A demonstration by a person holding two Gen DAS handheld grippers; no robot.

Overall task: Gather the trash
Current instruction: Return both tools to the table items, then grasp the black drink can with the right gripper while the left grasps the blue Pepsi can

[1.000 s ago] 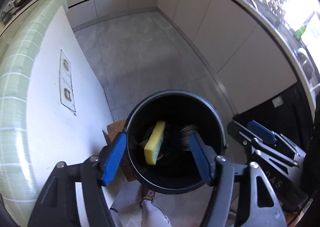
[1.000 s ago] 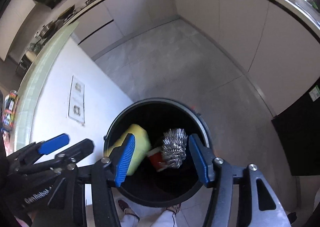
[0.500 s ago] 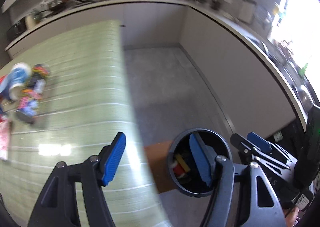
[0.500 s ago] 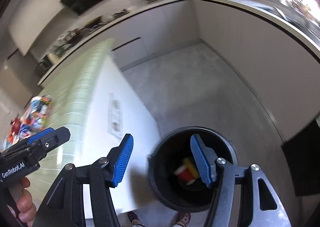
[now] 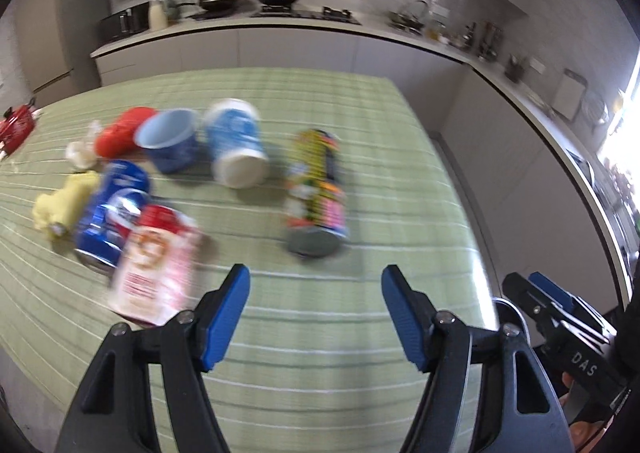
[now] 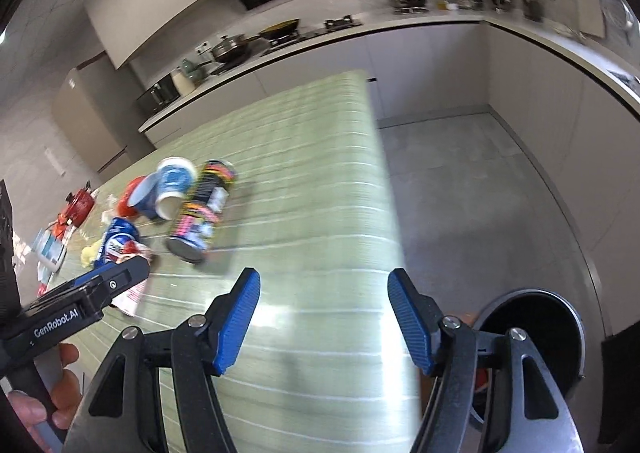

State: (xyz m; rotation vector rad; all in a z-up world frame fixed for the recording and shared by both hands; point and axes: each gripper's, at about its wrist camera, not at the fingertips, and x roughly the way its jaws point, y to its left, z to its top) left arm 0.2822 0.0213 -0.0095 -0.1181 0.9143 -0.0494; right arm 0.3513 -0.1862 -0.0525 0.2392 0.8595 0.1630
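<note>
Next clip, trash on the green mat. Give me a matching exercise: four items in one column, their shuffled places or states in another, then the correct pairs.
Items:
1. tall multicoloured tube can
2. blue mug
3. black round bin
4. left gripper

Descriptions:
A. on the floor beside the table
B. open, nothing between its pads
C. lying on its side, apart from the pile
D. on its side between a red item and a blue-and-white cup

Pairs: 1-C, 2-D, 3-A, 4-B
</note>
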